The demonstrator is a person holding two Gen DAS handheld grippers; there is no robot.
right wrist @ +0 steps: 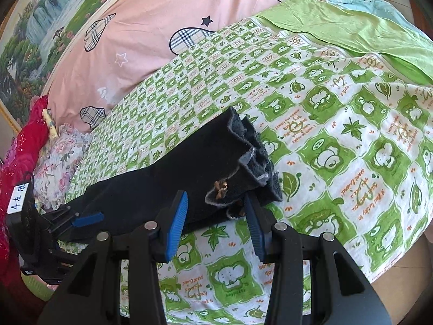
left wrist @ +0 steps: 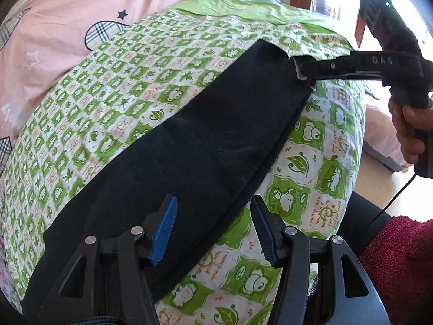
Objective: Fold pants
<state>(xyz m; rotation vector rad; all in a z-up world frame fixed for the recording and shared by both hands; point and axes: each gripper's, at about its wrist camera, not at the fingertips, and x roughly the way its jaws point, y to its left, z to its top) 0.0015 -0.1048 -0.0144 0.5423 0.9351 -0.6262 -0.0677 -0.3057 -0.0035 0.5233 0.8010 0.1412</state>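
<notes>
Black pants (left wrist: 189, 146) lie as a long folded strip on a green and white patterned sheet (left wrist: 113, 86). My left gripper (left wrist: 213, 227) is open, its blue pads astride the near edge of the strip. My right gripper (left wrist: 305, 71) reaches in from the right at the far end of the pants. In the right wrist view the right gripper (right wrist: 216, 227) is open around the frilled cuff ends (right wrist: 243, 159), which carry a small gold bow (right wrist: 220, 189). The left gripper (right wrist: 86, 219) shows at far left, at the other end of the pants (right wrist: 162, 168).
A pink pillow (right wrist: 140, 27) with plaid shapes lies behind the sheet (right wrist: 338, 135). A plain green cloth (right wrist: 351, 24) lies at the far end. Red fabric (right wrist: 24, 146) and a floral cloth (right wrist: 59, 159) sit at left. A landscape picture (right wrist: 40, 35) hangs behind.
</notes>
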